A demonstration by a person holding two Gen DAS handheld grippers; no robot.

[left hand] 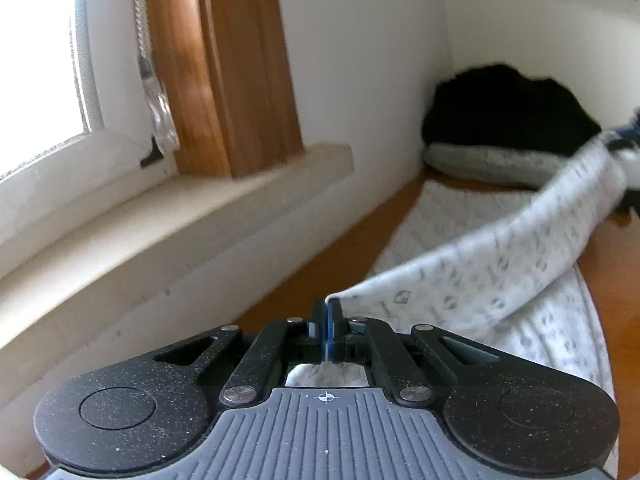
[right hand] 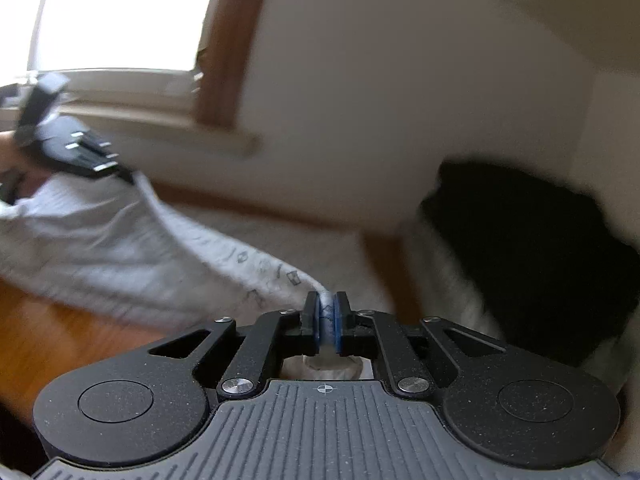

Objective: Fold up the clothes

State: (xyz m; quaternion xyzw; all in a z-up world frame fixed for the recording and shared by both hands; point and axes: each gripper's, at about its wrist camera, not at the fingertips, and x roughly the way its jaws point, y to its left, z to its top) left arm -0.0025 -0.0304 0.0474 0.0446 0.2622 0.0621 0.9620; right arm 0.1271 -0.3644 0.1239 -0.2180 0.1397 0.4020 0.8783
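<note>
A white garment (left hand: 500, 272) with small grey printed marks lies on a wooden table (left hand: 276, 304) and is lifted along one edge. My left gripper (left hand: 326, 320) is shut on a corner of that cloth. From there the fabric stretches up to the right, where the right gripper (left hand: 624, 136) holds its other end. In the right wrist view my right gripper (right hand: 327, 320) is shut on a bunched fold of the same white garment (right hand: 132, 248). The cloth runs to the left, to the left gripper (right hand: 120, 174) in a person's hand.
A black garment (left hand: 508, 112) sits on a folded grey one (left hand: 492, 164) in the table's far corner, also seen as the black garment (right hand: 532, 252) in the right wrist view. A white window sill (left hand: 172, 216) and wooden window frame (left hand: 232, 68) border the table's left side.
</note>
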